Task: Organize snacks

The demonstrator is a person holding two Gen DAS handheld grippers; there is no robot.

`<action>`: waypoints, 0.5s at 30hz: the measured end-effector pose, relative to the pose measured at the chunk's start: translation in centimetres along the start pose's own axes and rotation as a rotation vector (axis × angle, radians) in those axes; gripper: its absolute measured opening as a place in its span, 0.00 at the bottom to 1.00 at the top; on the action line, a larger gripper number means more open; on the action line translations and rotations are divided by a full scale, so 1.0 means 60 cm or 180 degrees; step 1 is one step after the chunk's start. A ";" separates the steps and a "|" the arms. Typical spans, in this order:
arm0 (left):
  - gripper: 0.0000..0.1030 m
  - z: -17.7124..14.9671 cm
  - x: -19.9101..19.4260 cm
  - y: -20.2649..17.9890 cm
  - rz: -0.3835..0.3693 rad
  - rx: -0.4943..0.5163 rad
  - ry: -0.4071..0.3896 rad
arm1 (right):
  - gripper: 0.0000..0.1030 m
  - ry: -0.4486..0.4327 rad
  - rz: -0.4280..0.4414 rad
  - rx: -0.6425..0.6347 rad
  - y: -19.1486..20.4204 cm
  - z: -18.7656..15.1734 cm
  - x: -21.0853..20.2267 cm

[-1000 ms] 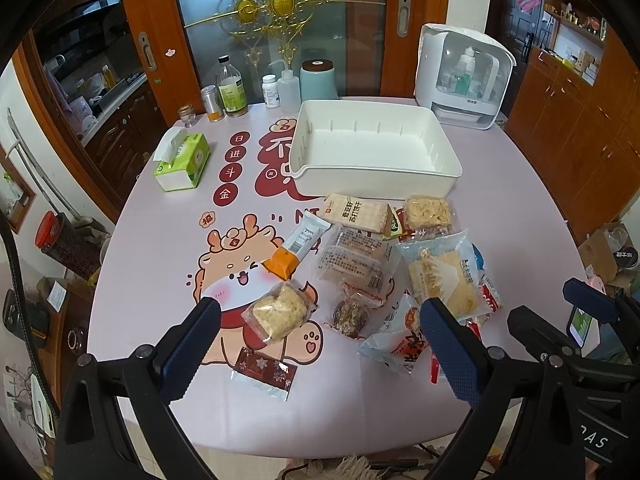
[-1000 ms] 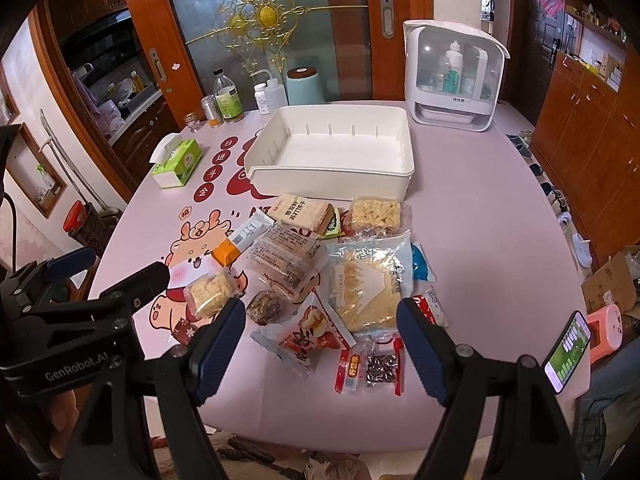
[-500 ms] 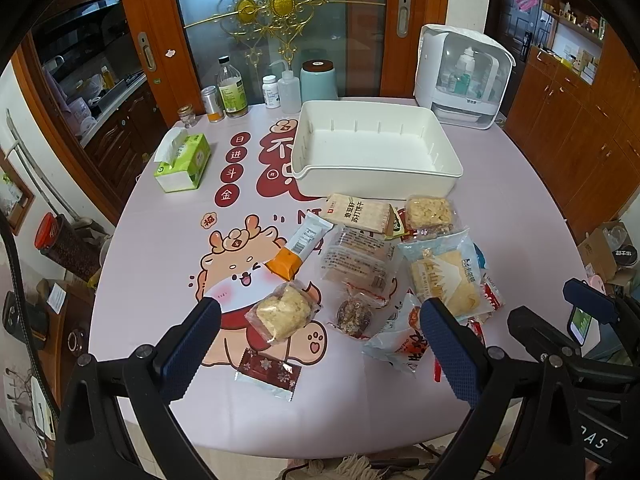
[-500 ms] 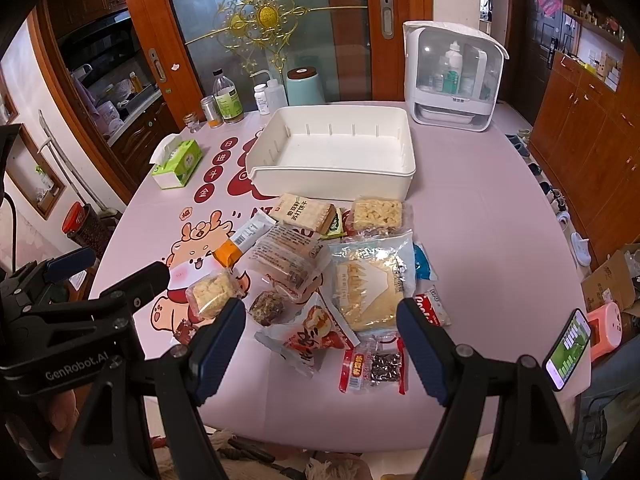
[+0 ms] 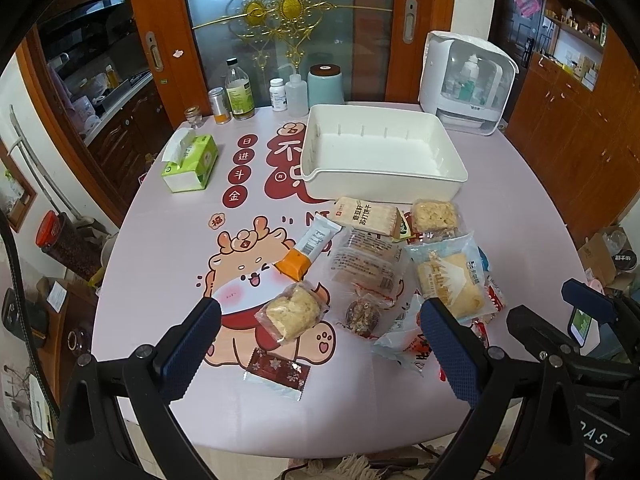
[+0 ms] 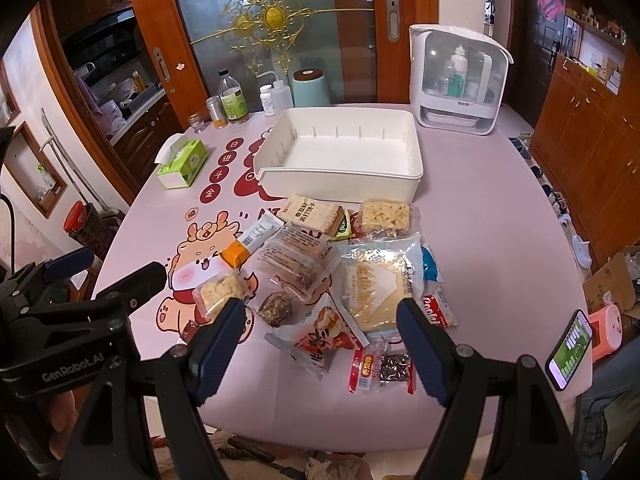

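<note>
Nothing has shifted: left tongs [image 5: 318, 346] and right tongs [image 6: 320, 344] still hover wide open and empty, snacks [image 6: 340, 272] heaped at six o'clock of the empty bin [image 6: 340, 160] on the counter [image 6: 480, 216], sorting unstarted.

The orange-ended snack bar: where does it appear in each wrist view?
Left wrist: orange-ended snack bar lies centre, left of the snack pile.
Right wrist: same bar lies left of centre.
Shared landmark: white tray, behind the snacks in both.
</note>
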State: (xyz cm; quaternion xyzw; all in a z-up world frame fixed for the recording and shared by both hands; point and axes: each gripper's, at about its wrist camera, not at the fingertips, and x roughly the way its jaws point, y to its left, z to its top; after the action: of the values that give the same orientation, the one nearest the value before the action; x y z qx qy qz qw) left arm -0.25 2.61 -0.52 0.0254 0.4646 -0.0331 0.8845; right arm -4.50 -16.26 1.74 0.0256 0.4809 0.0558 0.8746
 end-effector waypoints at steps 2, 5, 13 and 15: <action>0.96 0.000 -0.006 0.007 -0.0005 -0.0022 -0.0028 | 0.76 -0.0028 -0.0009 -0.0015 0.006 0.001 -0.003; 0.96 0.001 -0.015 0.018 -0.0010 -0.0039 -0.0098 | 0.76 -0.0032 -0.0007 -0.0020 0.011 -0.001 -0.003; 0.96 0.008 -0.025 0.050 -0.0182 -0.0034 -0.0263 | 0.76 0.0019 -0.0029 0.0029 0.018 -0.006 0.010; 0.96 0.006 -0.027 0.064 -0.0239 -0.0035 -0.0368 | 0.76 0.0035 -0.0031 0.0039 0.022 -0.004 0.014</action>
State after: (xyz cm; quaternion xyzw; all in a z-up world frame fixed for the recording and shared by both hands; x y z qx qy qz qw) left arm -0.56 6.44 1.05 0.0010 0.4136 -0.0651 0.9081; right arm -4.36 -14.86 1.00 0.0283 0.4861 0.0488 0.8721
